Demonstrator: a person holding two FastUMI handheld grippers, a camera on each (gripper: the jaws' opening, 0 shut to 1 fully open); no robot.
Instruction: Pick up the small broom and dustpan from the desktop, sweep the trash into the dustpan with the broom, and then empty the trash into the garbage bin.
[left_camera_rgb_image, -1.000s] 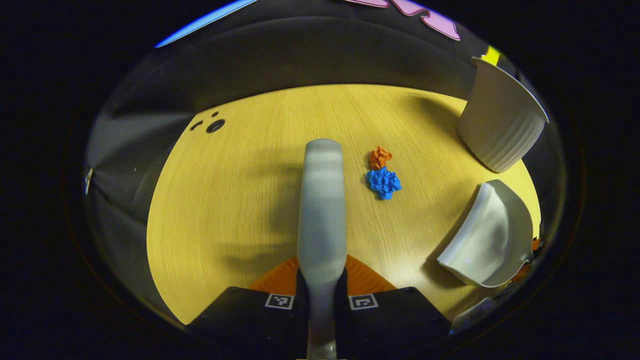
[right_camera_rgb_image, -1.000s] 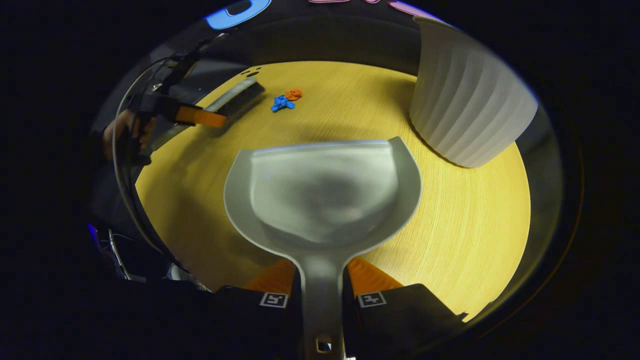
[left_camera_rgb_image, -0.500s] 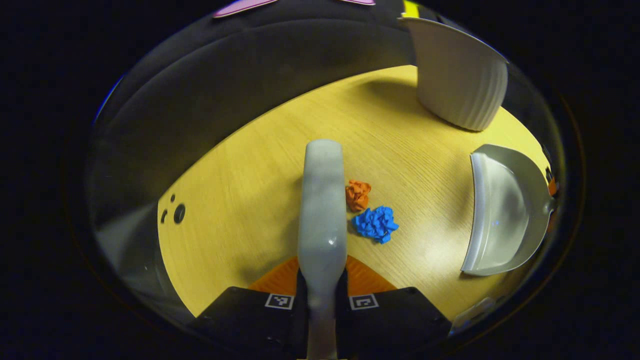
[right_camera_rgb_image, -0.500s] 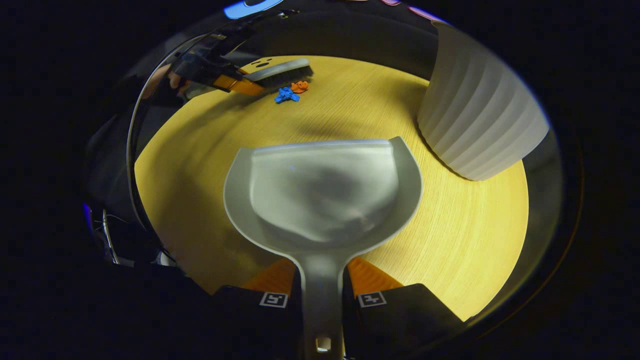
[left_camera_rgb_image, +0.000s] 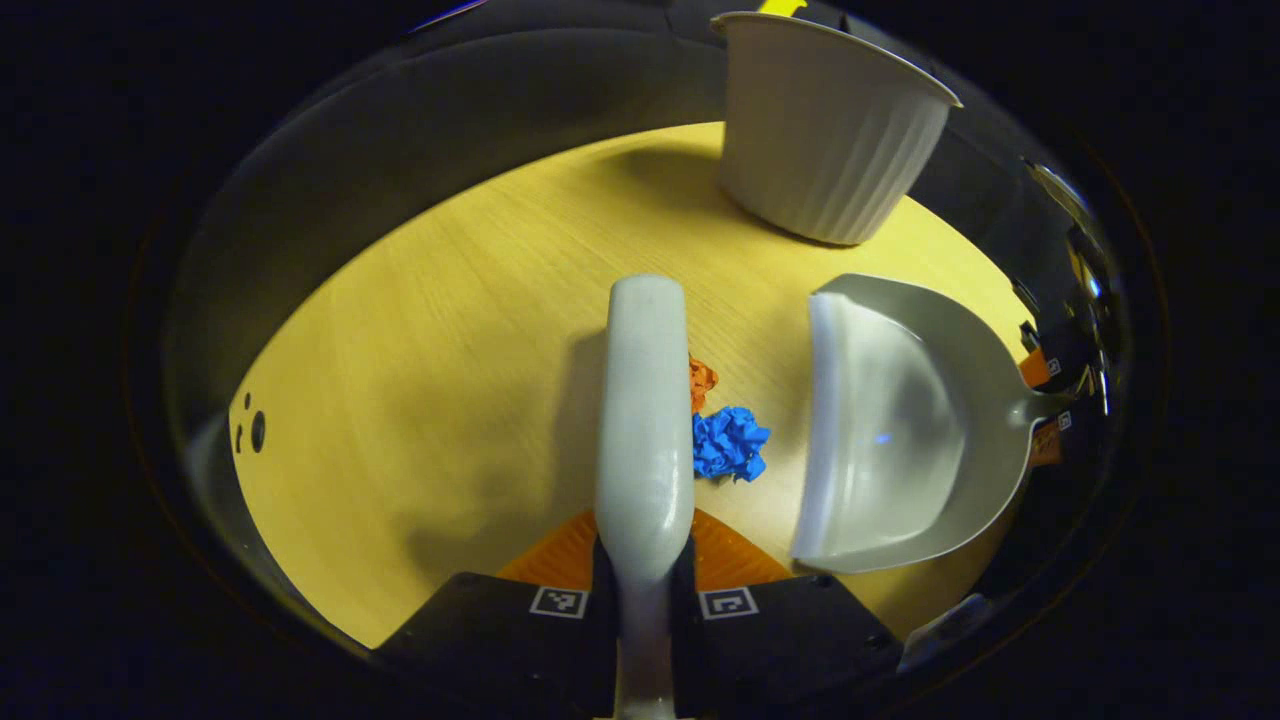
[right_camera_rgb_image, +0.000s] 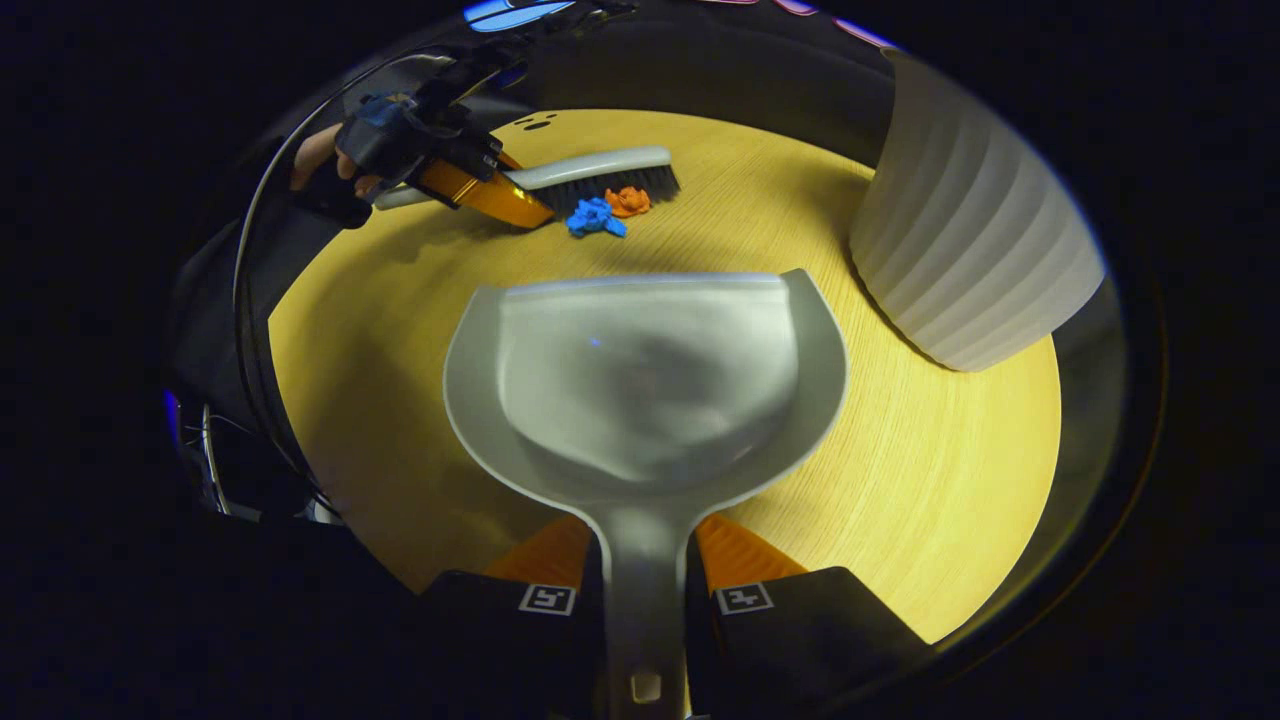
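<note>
My left gripper (left_camera_rgb_image: 645, 565) is shut on the handle of the small grey broom (left_camera_rgb_image: 645, 400), which reaches forward over the table. A blue paper wad (left_camera_rgb_image: 730, 443) and an orange paper wad (left_camera_rgb_image: 702, 380) lie against the broom's right side. The grey dustpan (left_camera_rgb_image: 900, 430) sits just right of them, its open lip facing the wads. My right gripper (right_camera_rgb_image: 645, 590) is shut on the dustpan's handle, with the empty dustpan (right_camera_rgb_image: 640, 370) resting on the table. Beyond its lip lie the blue wad (right_camera_rgb_image: 595, 217) and orange wad (right_camera_rgb_image: 630, 200), touching the broom's bristles (right_camera_rgb_image: 615, 185).
A white ribbed garbage bin (left_camera_rgb_image: 825, 130) stands upright at the far side of the yellow wooden table (left_camera_rgb_image: 430, 350), and in the right gripper view the bin (right_camera_rgb_image: 970, 230) is at the right. A hand (right_camera_rgb_image: 320, 155) holds the left gripper. Small dark holes (left_camera_rgb_image: 255, 430) mark the table's left edge.
The broom has swung round behind the two wads and pushed them toward the dustpan. The dustpan's lip is now much closer to the wads. Both grips are unchanged.
</note>
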